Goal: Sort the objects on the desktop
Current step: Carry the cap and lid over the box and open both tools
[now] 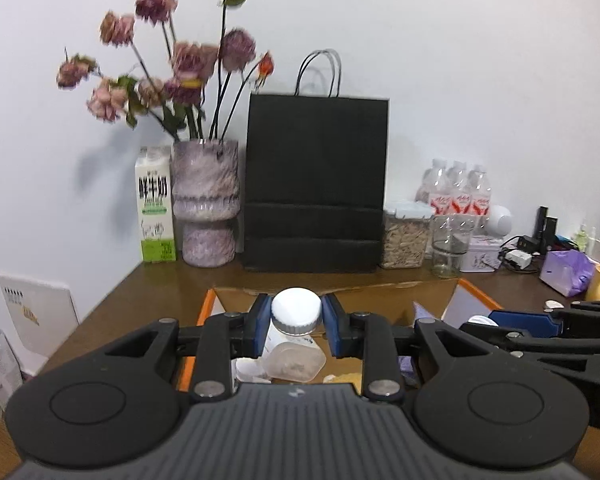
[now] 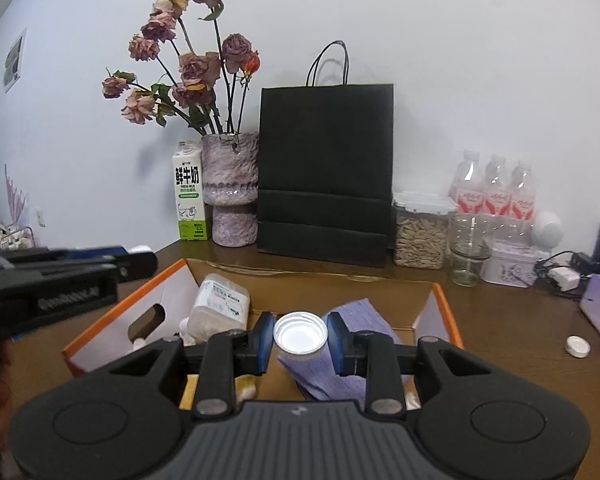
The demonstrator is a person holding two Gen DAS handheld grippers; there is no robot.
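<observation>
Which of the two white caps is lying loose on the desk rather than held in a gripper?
The small cap right of the box; the other cap is clamped in the right gripper.

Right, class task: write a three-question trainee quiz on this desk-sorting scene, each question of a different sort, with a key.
1. True or false: the left gripper is shut on a clear plastic bottle with a white screw cap.
2. What does the right gripper hold? A round silver metal lid; B glass jar; C milk carton.
3. Fill in: both grippers are above the orange-edged cardboard ___.

Key: 1 true; 2 A; 3 box.
</observation>
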